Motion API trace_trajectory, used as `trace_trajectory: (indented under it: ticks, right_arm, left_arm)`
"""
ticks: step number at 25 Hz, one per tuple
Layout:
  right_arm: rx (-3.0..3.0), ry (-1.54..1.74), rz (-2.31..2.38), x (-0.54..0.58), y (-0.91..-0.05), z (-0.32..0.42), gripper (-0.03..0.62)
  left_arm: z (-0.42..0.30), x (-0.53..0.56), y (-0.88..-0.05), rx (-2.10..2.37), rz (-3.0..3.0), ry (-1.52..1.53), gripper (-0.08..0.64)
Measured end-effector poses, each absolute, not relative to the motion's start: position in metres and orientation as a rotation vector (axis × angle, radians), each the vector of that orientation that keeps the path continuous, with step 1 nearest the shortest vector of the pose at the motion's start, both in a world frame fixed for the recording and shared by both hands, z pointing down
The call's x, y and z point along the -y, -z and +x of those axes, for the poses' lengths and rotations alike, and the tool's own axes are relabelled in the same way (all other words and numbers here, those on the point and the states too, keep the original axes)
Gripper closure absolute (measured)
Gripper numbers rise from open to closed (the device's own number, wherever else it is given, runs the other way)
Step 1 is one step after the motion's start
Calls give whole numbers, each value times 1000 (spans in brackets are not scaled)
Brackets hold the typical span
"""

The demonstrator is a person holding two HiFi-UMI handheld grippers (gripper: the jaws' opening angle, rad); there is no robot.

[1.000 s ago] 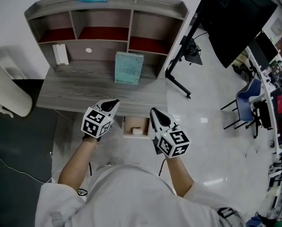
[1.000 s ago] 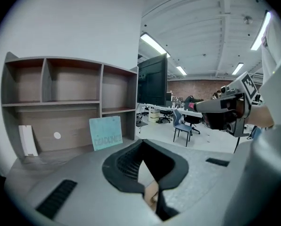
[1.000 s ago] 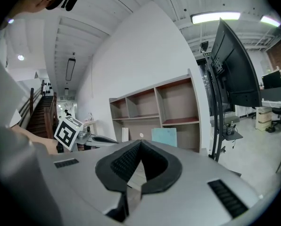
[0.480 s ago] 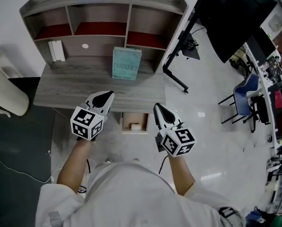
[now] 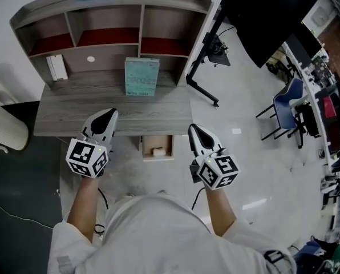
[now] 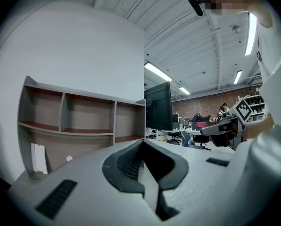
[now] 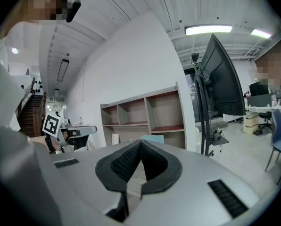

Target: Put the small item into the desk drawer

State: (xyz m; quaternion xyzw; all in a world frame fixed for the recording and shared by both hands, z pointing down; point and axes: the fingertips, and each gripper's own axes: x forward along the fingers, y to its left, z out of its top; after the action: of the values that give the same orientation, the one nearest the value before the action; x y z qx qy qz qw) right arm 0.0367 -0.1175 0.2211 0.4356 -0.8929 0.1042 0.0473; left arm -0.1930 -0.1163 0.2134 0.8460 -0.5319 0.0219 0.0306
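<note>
The desk drawer (image 5: 157,140) stands pulled out below the desk's front edge, and a small white item (image 5: 158,150) lies inside it. My left gripper (image 5: 108,115) hovers over the desk's front edge to the left of the drawer, shut and empty. To the right of the drawer, off the desk's front corner, my right gripper (image 5: 193,129) is also shut and empty. In the left gripper view the left gripper (image 6: 143,143) has its jaws together, pointed at the hutch shelves (image 6: 65,121). The right gripper view shows the right gripper (image 7: 140,144) with its jaws closed too.
A grey wooden desk (image 5: 67,110) carries a hutch with three compartments (image 5: 107,36). A teal book (image 5: 141,77) leans upright against the hutch, and a white box (image 5: 56,67) stands at its left. A large monitor on a stand (image 5: 261,16) and office chairs (image 5: 287,104) are on the right.
My left gripper has drawn left and back, away from the drawer. The right gripper has hardly moved. The drawer stays open with the item inside.
</note>
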Motion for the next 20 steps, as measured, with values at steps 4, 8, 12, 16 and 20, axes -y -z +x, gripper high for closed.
trace_trajectory:
  ticks: [4,8,12,16,20]
  right_arm:
    - [2689,-333,1379,113,-227,48,594]
    - [2719,-329,1386,104,-223,50,594]
    - [2761,-317,1424,96,-215,56,595]
    - [2737,-315,1473,93,-216,64,595]
    - [2728,-334,1489,91,-220,61,595]
  left_arm:
    - [-206,108,-212,1681,2603,-52,554]
    - [-209,97,-210,1676,2610,-10,554]
    - [-213,83,-211,1663,2621,14,554]
    - [-228,72,-206,1672,2633,2,554]
    - [-247,60,-196,1730,2632,6,554]
